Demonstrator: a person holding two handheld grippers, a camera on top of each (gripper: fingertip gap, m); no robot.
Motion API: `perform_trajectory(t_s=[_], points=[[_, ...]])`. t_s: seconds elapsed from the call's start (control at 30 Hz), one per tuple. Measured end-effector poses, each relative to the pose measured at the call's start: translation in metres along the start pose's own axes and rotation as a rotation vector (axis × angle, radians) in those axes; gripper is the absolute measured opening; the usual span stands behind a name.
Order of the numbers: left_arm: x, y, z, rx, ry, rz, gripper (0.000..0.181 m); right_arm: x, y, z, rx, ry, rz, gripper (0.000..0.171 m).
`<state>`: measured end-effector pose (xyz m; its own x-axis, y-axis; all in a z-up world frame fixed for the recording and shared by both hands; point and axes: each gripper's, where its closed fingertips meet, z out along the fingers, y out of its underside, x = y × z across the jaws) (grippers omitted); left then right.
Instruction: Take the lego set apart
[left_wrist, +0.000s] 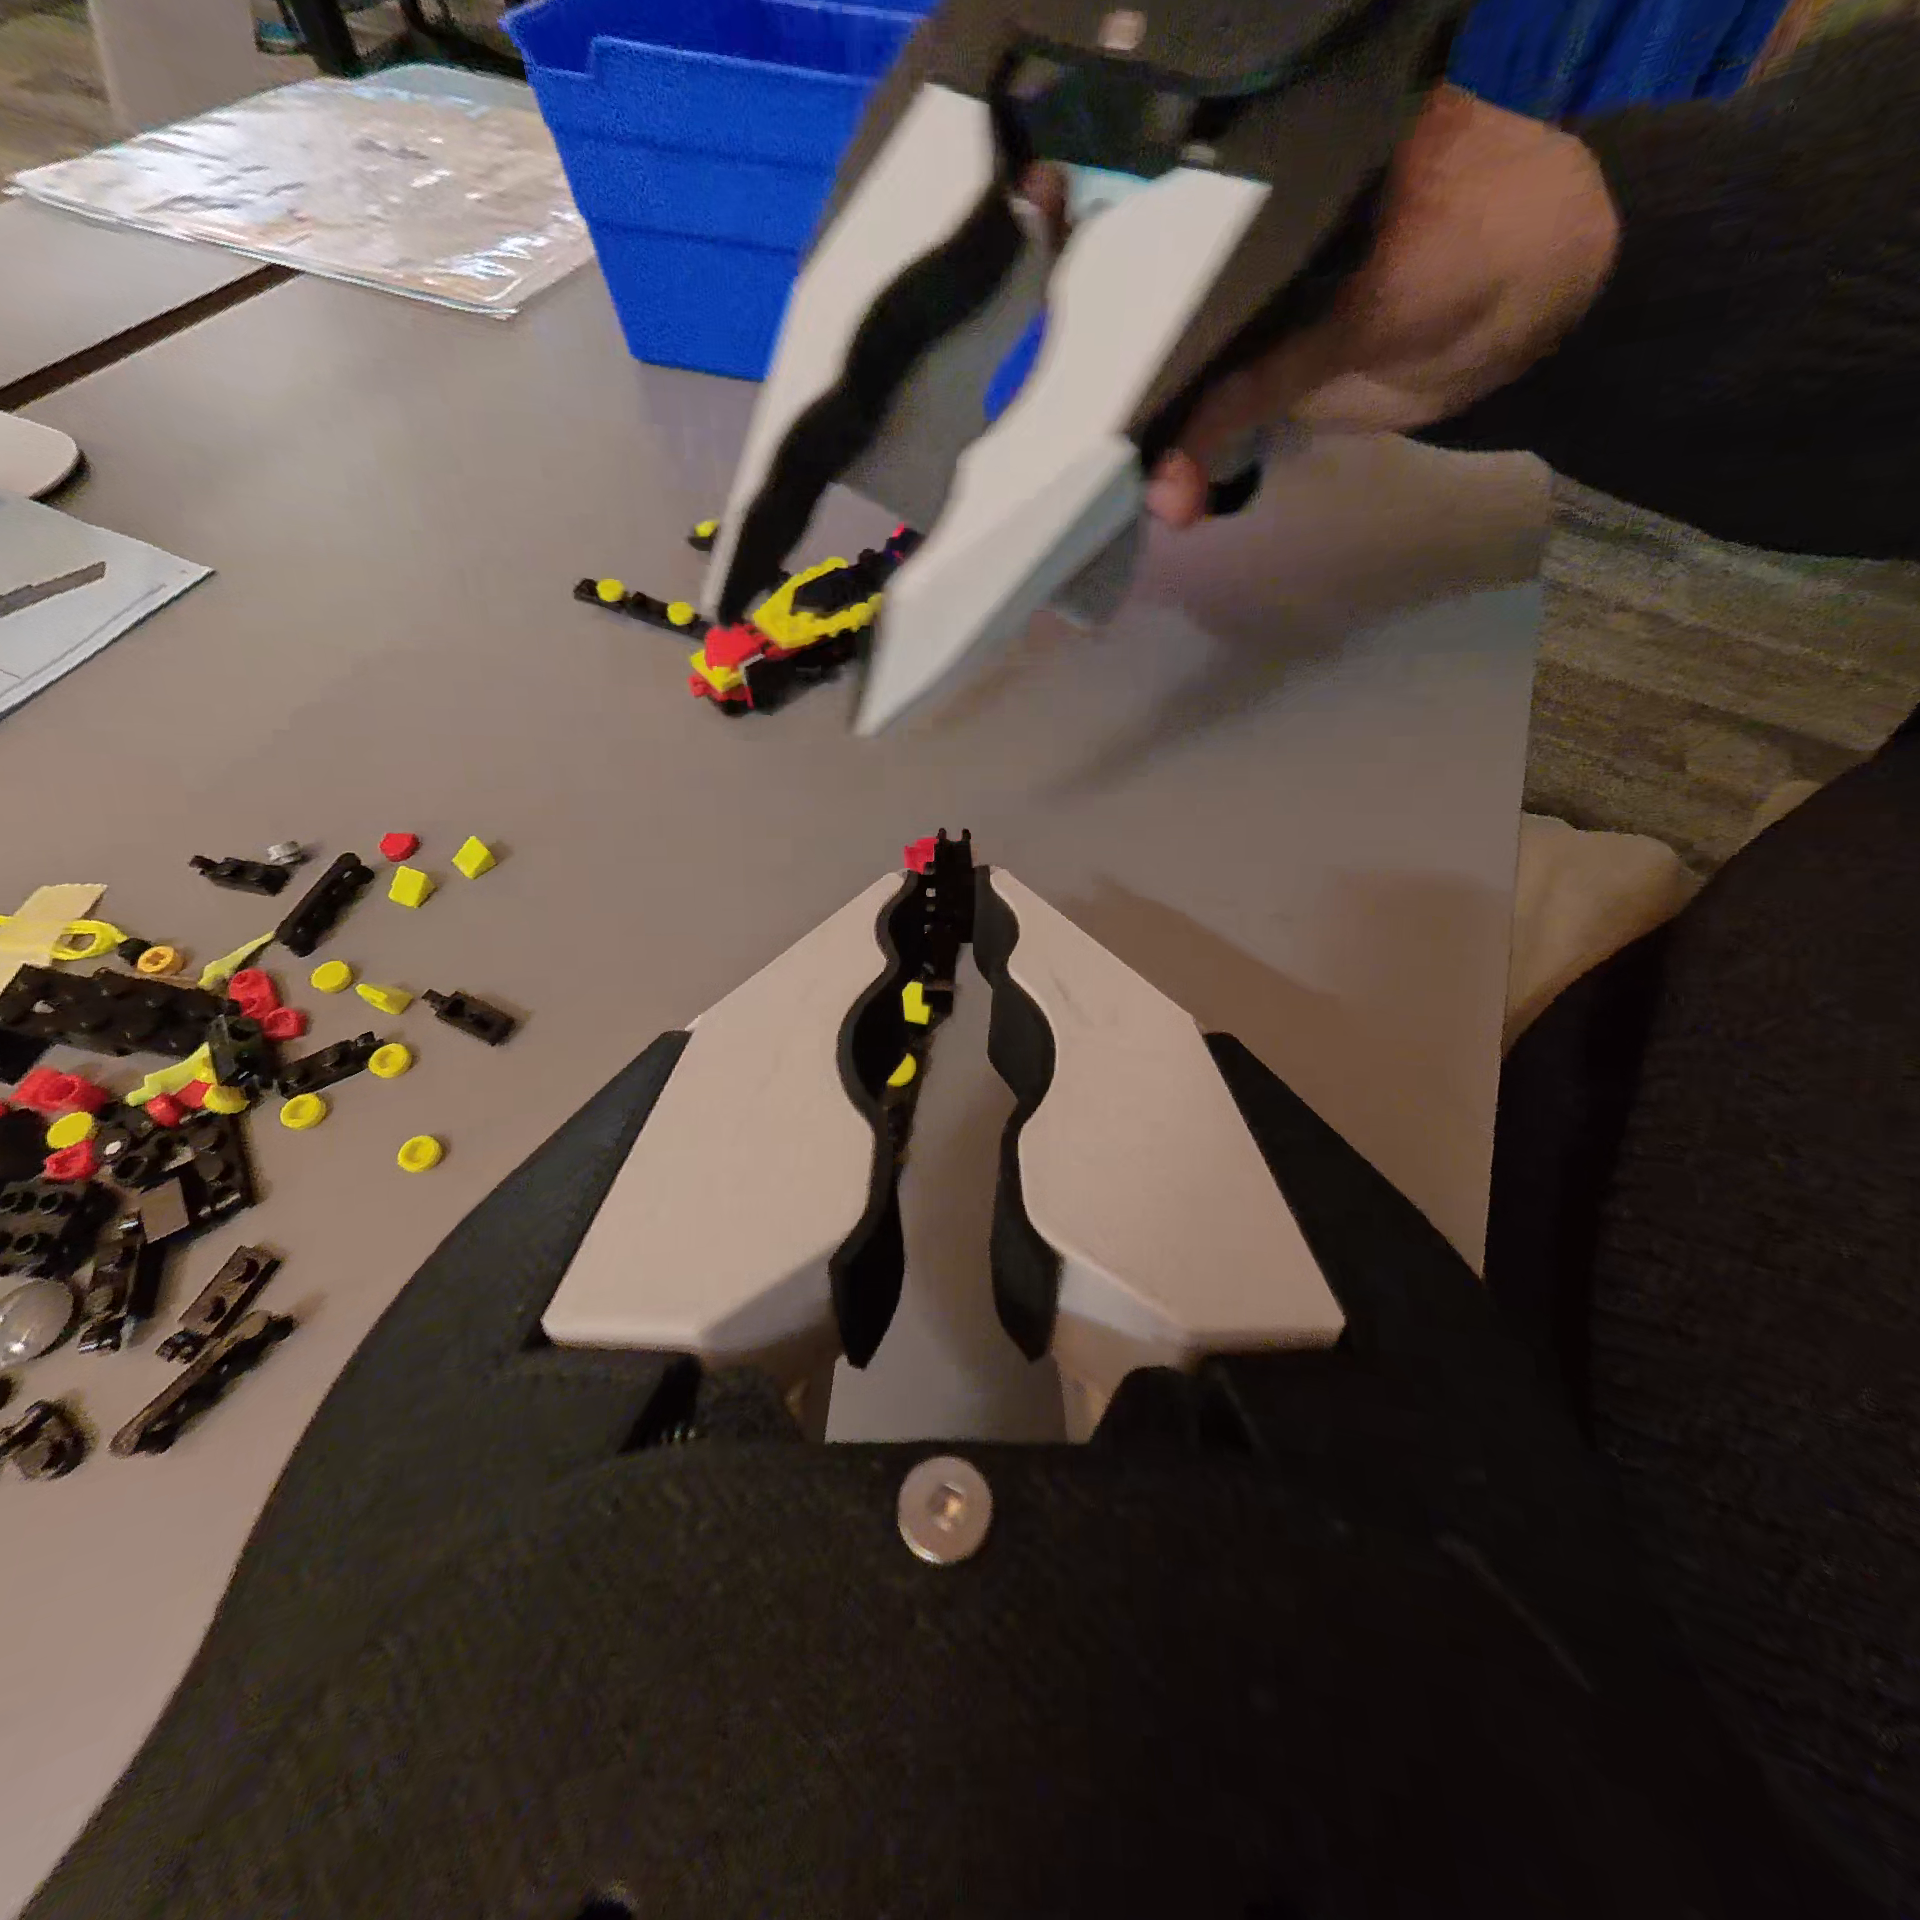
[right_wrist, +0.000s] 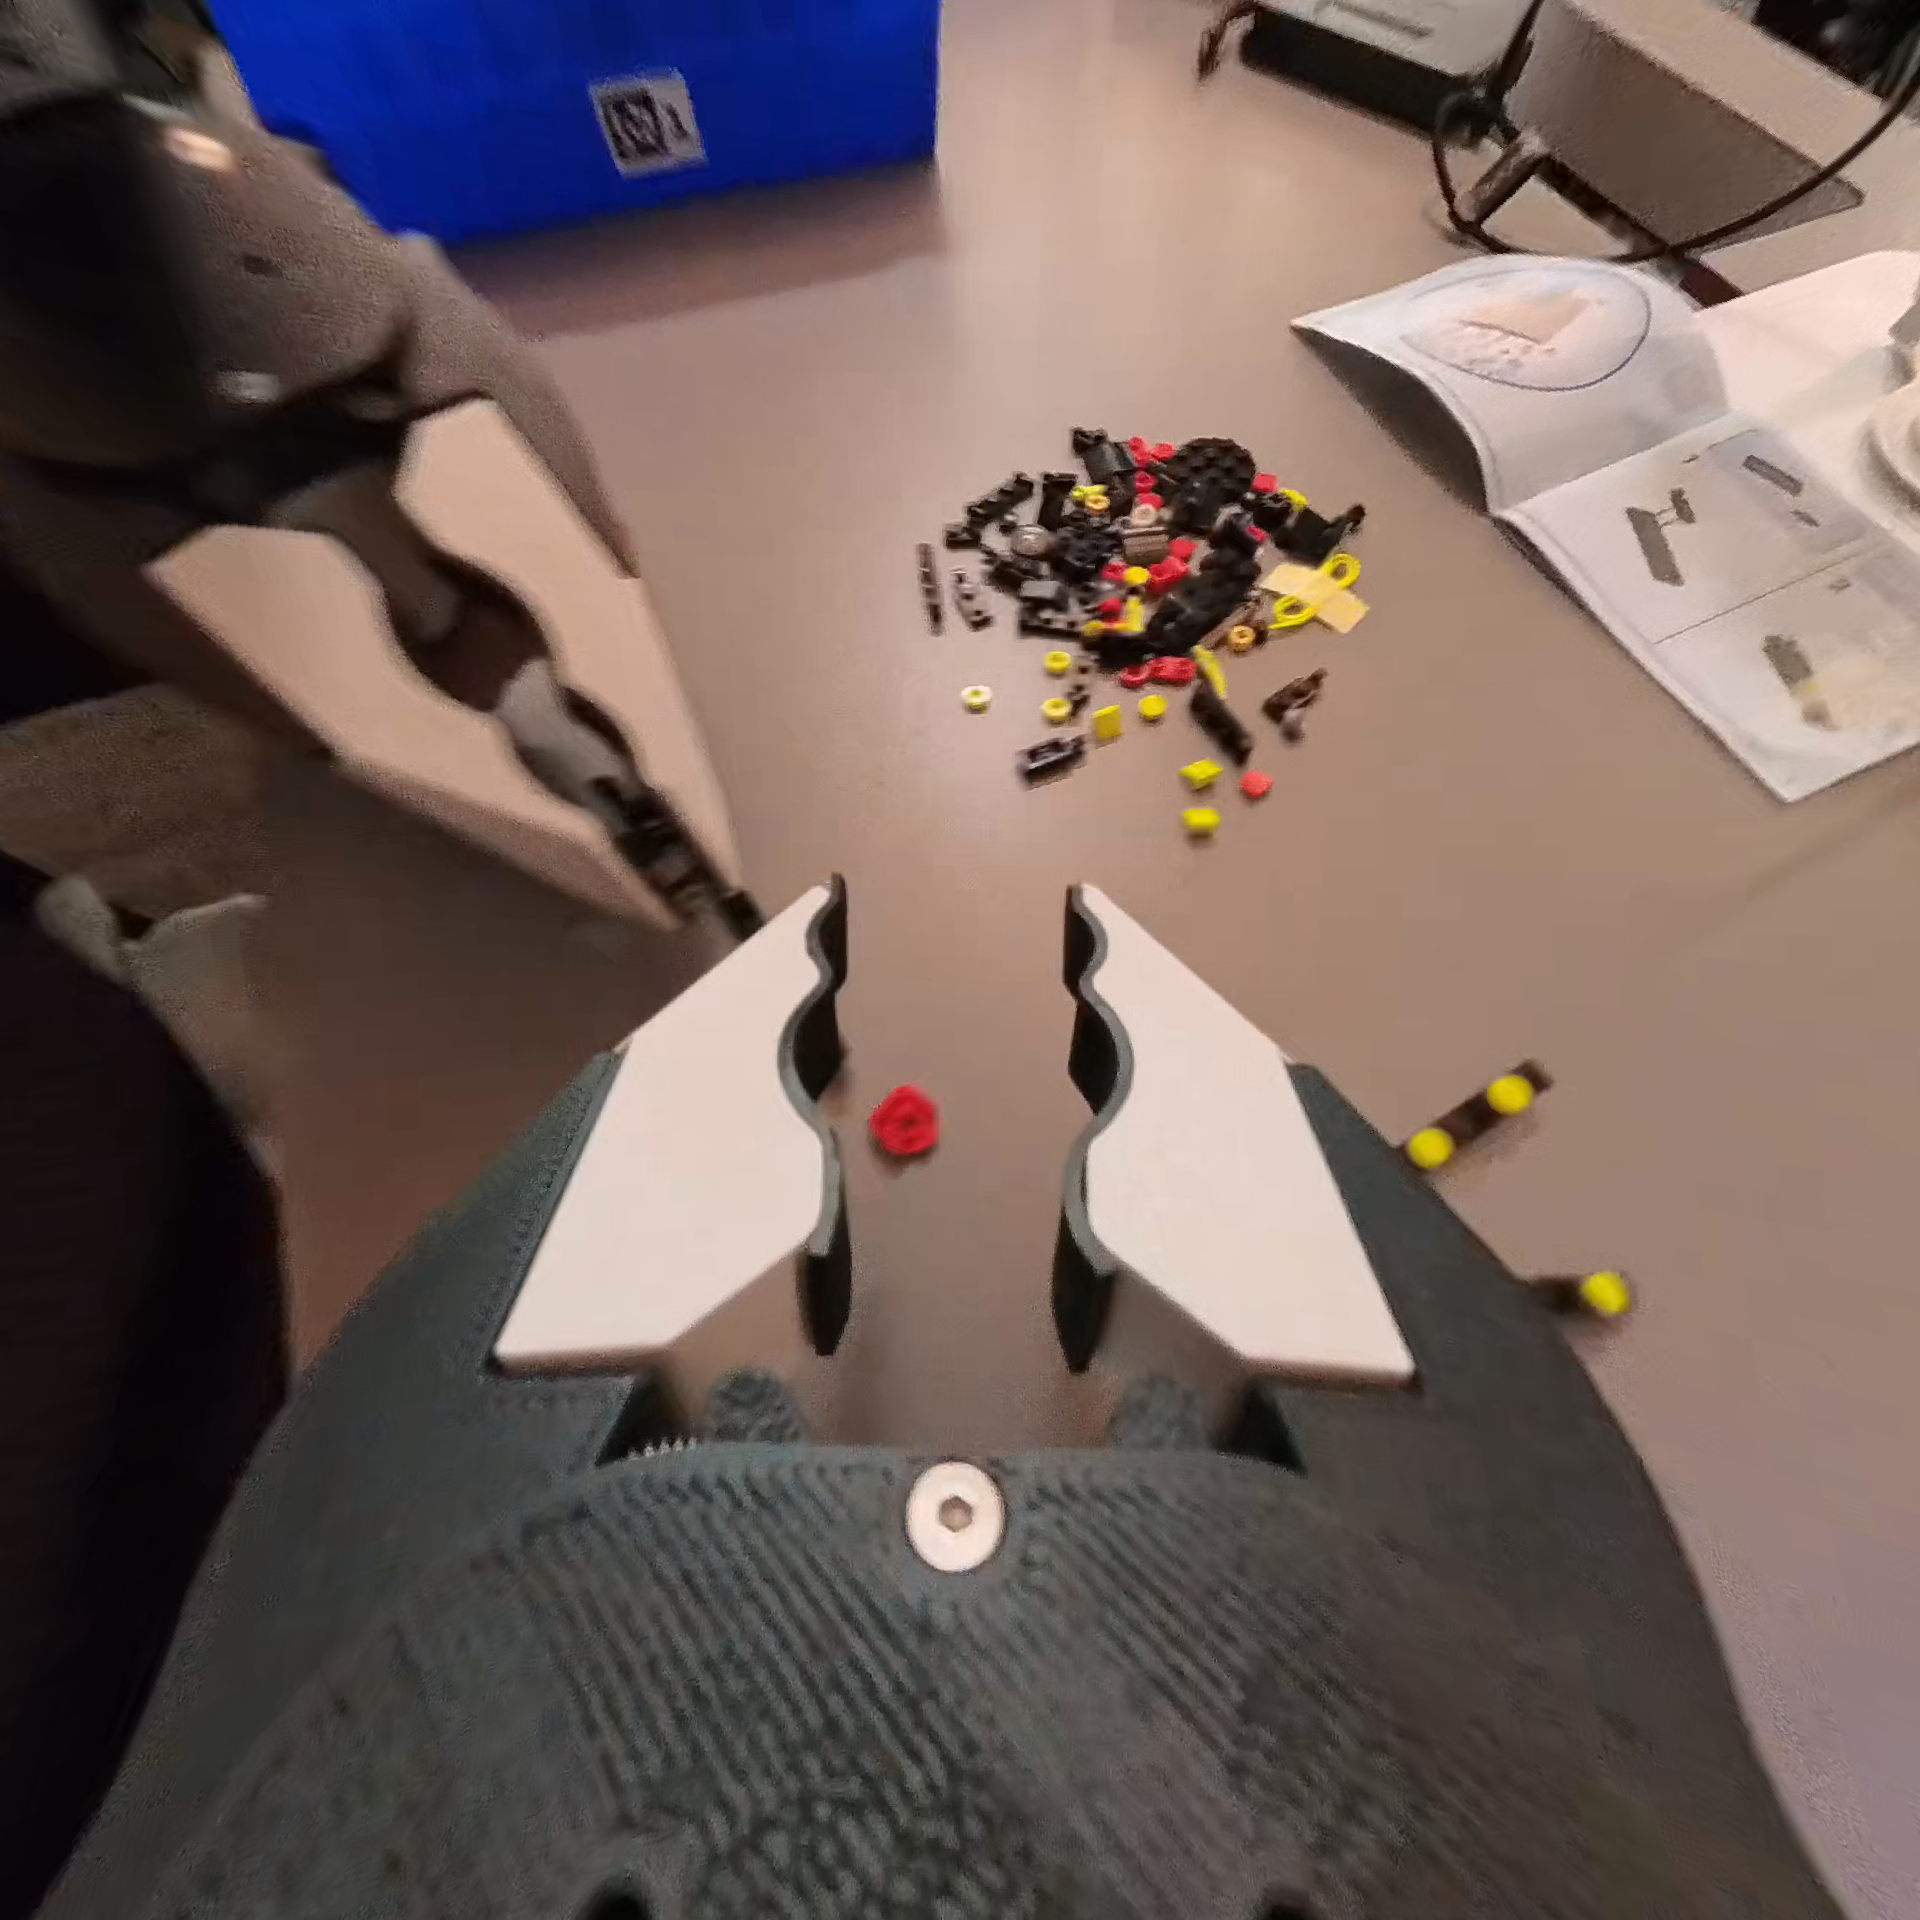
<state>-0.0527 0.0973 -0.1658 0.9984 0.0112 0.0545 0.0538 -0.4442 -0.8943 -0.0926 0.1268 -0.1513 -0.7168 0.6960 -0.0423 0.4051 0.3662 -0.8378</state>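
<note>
My left gripper (left_wrist: 940, 883) is shut on a thin black lego strip (left_wrist: 935, 935) with a red piece at its tip and yellow bits, held above the table. It shows blurred in the right wrist view (right_wrist: 717, 904). My right gripper (left_wrist: 800, 665) is open and hangs over the yellow, red and black lego model (left_wrist: 805, 608), one fingertip by its red end. In the right wrist view the right gripper (right_wrist: 956, 899) is open and empty, with a red piece (right_wrist: 904, 1120) on the table between its fingers. The model itself is hidden there.
A pile of loose black, red and yellow pieces (left_wrist: 156, 1091) (right_wrist: 1153, 592) lies to one side. A black strip with yellow studs (left_wrist: 634, 603) (right_wrist: 1475, 1117) lies by the model. A blue bin (left_wrist: 717, 187) (right_wrist: 571, 104) stands behind. An open booklet (right_wrist: 1714, 540) and a plastic sleeve (left_wrist: 312, 187) lie farther off.
</note>
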Motion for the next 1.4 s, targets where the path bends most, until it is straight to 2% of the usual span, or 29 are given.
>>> perform_trajectory(t_s=[0.03,0.1,0.17,0.27,0.37,0.47,0.6,0.77,0.93,0.97,1.03,1.13,1.2,1.4], points=[[0.003,0.000,0.002,0.002,0.015,-0.002,0.007,-0.012,0.003,-0.009,0.044,-0.011,0.005,0.043],[0.011,-0.002,0.005,0.009,0.058,-0.017,0.007,-0.042,0.009,-0.021,0.104,-0.086,-0.046,0.049],[0.021,-0.003,0.008,0.018,0.111,-0.035,0.007,-0.071,0.016,-0.029,0.115,-0.161,-0.189,0.052],[0.032,-0.001,0.011,0.007,0.187,-0.071,0.011,-0.069,0.023,-0.026,0.058,-0.066,-0.413,0.048],[0.040,-0.003,0.011,0.016,0.259,-0.140,0.010,-0.070,0.025,-0.022,0.044,-0.060,-0.456,0.034],[0.031,-0.006,0.009,0.026,0.233,-0.198,0.001,-0.068,0.036,-0.018,-0.012,-0.058,-0.444,0.034],[0.015,-0.001,0.000,0.013,0.176,-0.161,0.006,-0.062,0.046,-0.017,-0.057,-0.061,-0.408,0.033],[0.008,0.014,-0.001,-0.058,0.119,-0.091,0.006,-0.063,0.072,-0.001,-0.188,-0.114,-0.251,0.034],[0.007,0.025,0.006,-0.125,0.092,-0.055,0.006,-0.076,0.075,0.022,-0.195,-0.152,-0.051,0.031],[0.008,0.027,0.006,-0.132,0.088,-0.046,0.006,-0.078,0.073,0.024,-0.180,-0.159,-0.027,0.027],[0.011,0.027,0.006,-0.131,0.097,-0.032,0.009,-0.077,0.074,0.026,-0.189,-0.155,-0.009,0.007],[0.021,0.027,0.007,-0.132,0.150,-0.009,0.021,-0.077,0.074,0.021,-0.201,-0.178,-0.034,0.007],[0.030,0.028,0.007,-0.134,0.189,0.005,0.036,-0.076,0.069,0.014,-0.178,-0.202,-0.041,0.007],[0.046,0.022,0.008,-0.099,0.214,0.118,0.036,-0.081,0.048,-0.011,-0.046,-0.349,0.007,0.007]])
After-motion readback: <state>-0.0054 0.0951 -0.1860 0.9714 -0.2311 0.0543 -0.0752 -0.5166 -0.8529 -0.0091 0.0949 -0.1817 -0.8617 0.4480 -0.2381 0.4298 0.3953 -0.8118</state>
